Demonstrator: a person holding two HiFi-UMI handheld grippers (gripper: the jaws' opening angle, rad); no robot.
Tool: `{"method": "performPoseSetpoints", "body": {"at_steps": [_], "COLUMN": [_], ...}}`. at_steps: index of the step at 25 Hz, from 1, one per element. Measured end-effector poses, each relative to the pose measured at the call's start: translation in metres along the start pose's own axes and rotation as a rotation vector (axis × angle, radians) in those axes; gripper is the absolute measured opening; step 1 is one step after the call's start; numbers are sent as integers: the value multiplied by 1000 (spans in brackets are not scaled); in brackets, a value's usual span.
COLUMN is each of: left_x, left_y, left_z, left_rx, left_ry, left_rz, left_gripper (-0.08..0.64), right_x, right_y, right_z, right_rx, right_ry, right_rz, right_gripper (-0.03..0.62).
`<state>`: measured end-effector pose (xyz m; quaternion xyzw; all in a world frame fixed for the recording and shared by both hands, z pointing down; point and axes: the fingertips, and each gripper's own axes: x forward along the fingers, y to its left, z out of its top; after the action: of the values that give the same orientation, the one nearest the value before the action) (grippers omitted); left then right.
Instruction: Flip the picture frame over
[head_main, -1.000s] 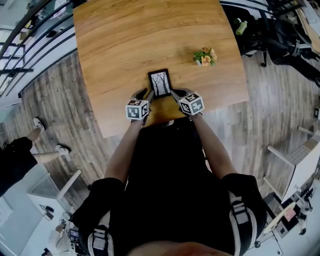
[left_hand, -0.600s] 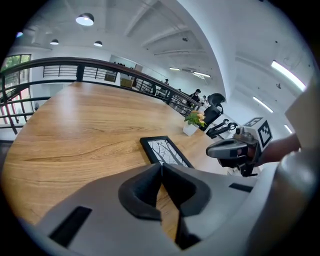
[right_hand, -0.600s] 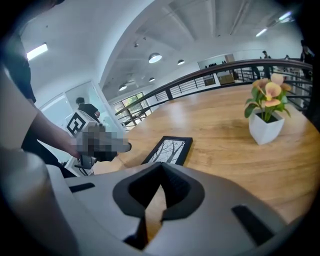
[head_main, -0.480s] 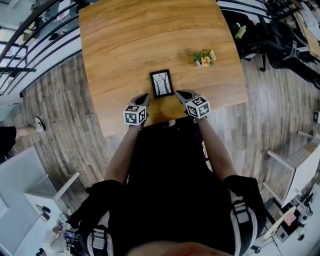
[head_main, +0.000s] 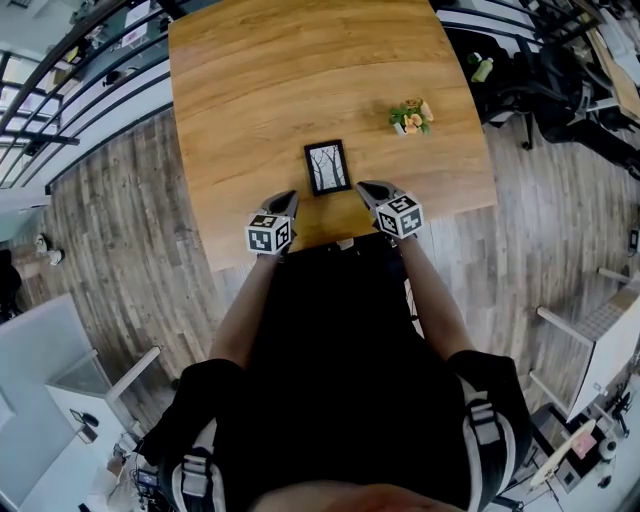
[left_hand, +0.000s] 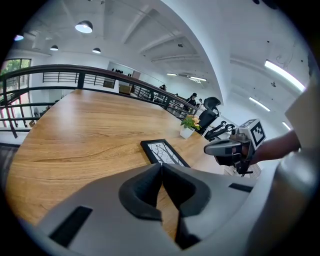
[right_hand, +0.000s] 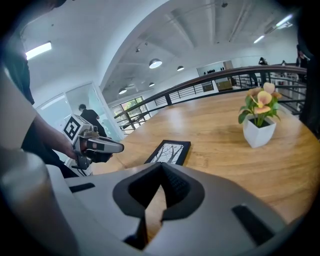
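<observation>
The picture frame (head_main: 327, 167) is black with a tree drawing. It lies flat on the wooden table (head_main: 300, 70), picture side up, and also shows in the left gripper view (left_hand: 165, 153) and the right gripper view (right_hand: 170, 152). My left gripper (head_main: 287, 197) hovers just short of the frame's near left corner, shut and empty (left_hand: 161, 165). My right gripper (head_main: 365, 186) hangs off the frame's near right corner, also shut with nothing in it (right_hand: 161, 170). Neither gripper touches the frame. Each gripper sees the other across the frame.
A small white pot with orange flowers (head_main: 411, 113) stands to the frame's far right (right_hand: 260, 117). The table's near edge runs just under both grippers. Black office chairs (head_main: 520, 60) stand past the right edge and a dark railing (head_main: 60, 70) runs along the left.
Both grippers have drawn back from the frame's near corners toward the table's near edge and risen a little. The left jaws, apart a second ago, have closed on nothing. The frame lies as before.
</observation>
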<state>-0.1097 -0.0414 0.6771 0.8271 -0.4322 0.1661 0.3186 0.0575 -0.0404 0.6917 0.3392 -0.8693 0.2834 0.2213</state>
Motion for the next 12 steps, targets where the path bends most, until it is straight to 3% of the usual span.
{"method": "performPoseSetpoints", "body": {"at_steps": [12], "left_x": [-3], "left_y": [2], "left_z": [0], "left_rx": [15], "left_ry": [16], "left_rz": [-12], "left_gripper": [25], "right_x": [2], "right_y": [-1], "right_z": [-4], "right_rx": [1], "right_ry": [10], "right_rz": [-22], "right_gripper": [8]}}
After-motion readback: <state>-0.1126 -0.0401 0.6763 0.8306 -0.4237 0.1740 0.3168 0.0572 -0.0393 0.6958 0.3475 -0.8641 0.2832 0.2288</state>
